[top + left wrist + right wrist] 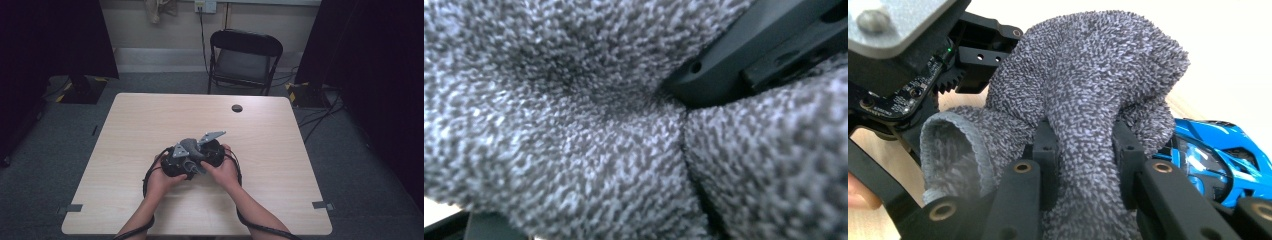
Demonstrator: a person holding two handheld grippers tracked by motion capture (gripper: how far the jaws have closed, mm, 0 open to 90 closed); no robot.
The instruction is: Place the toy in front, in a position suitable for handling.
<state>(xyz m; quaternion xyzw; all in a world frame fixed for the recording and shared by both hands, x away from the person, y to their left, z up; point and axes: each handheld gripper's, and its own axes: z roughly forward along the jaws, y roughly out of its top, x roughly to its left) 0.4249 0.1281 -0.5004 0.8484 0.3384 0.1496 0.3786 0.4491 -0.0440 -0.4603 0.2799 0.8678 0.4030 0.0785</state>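
Observation:
A grey terry cloth (1088, 75) is bunched up between both grippers, over the middle of the wooden table (145, 120). My right gripper (1083, 137) is shut on a fold of it, one black jaw on each side. The cloth's hemmed edge (948, 145) hangs loose at the left. My left gripper's body (903, 95), with its grey plate, sits close at the upper left, its jaws hidden behind the cloth. In the left gripper view the cloth (574, 125) presses against the lens beside a dark jaw part (754, 55). From above, the left gripper (175, 162) and right gripper (212, 152) touch around the cloth (191, 148).
A glossy blue object (1218, 155) lies on the table just behind the cloth, to the right. A round black cable hole (237, 108) sits near the table's far edge. A black folding chair (245, 55) stands beyond the table, and cables run across the floor at the right.

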